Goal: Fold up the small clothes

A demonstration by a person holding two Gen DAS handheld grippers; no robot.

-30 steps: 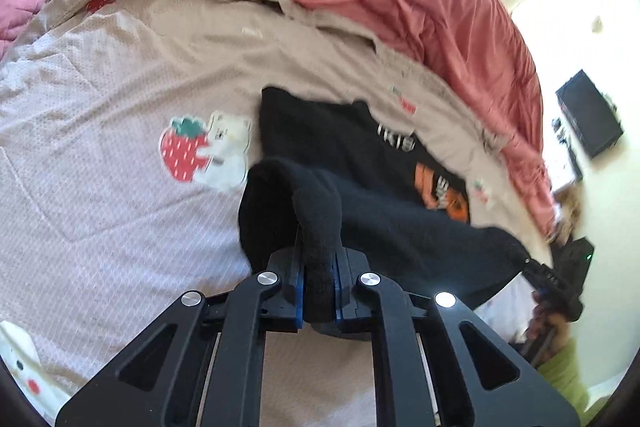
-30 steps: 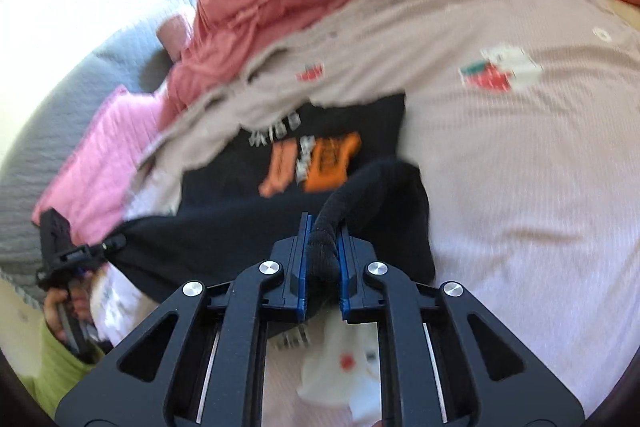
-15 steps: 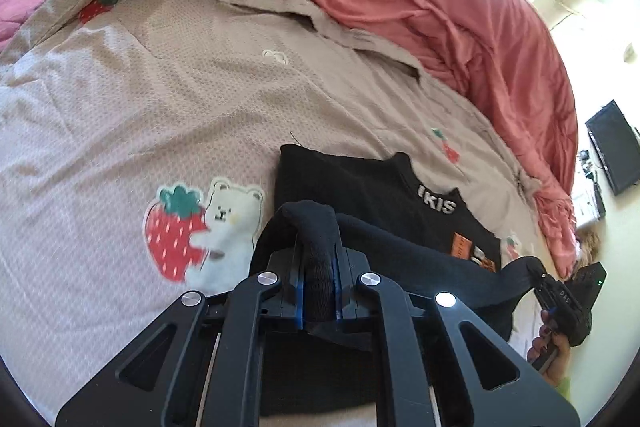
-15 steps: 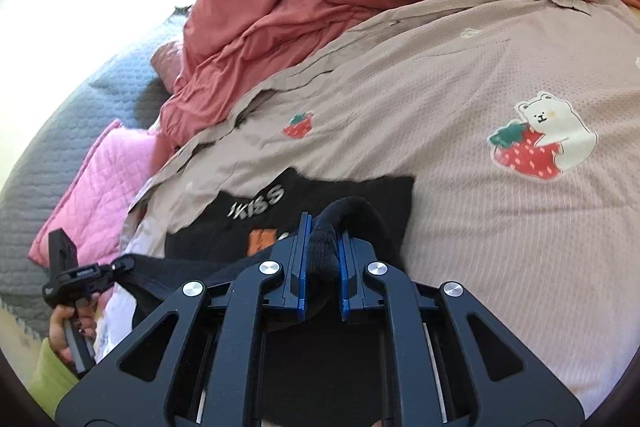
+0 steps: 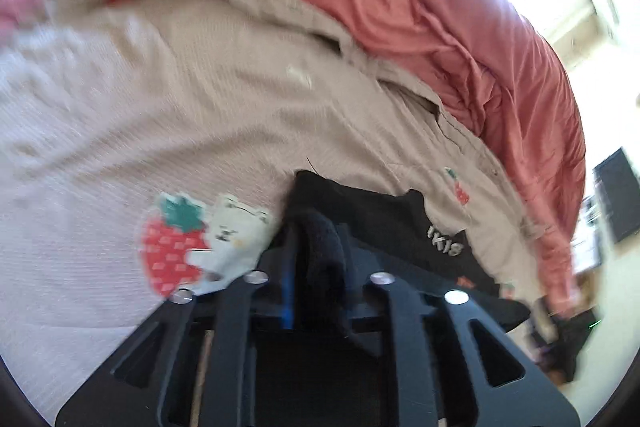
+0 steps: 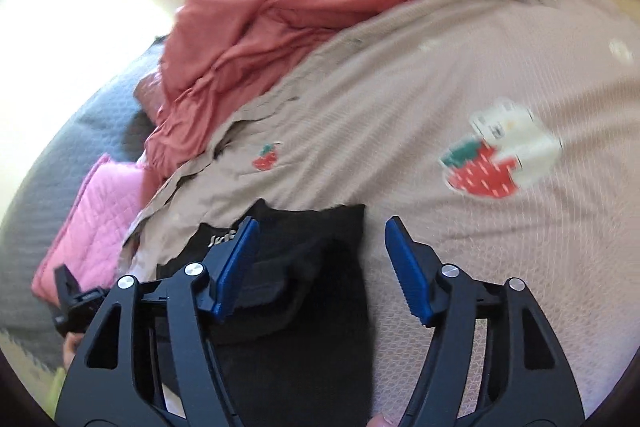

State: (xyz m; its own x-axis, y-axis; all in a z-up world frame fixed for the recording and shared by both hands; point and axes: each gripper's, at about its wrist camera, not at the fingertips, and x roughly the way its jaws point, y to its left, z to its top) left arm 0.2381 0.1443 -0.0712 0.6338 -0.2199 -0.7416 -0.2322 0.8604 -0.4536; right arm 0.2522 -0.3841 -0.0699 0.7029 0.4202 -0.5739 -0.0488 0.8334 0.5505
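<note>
2 grippers over black T-shirt (image 6: 320, 307) spread on beige strawberry-print bedspread (image 6: 440, 67). Right gripper (image 6: 320, 259): jaws now wide apart and empty, having clamped a bunched edge 0.5 s ago; released fold lying on shirt between blue pads (image 6: 236, 267). Left gripper (image 5: 316, 267): still pinched on a roll of the same fabric. Red duvet (image 5: 440, 27) heaped beyond. Judged: 1 fold laid, left-hand release pending.
</note>
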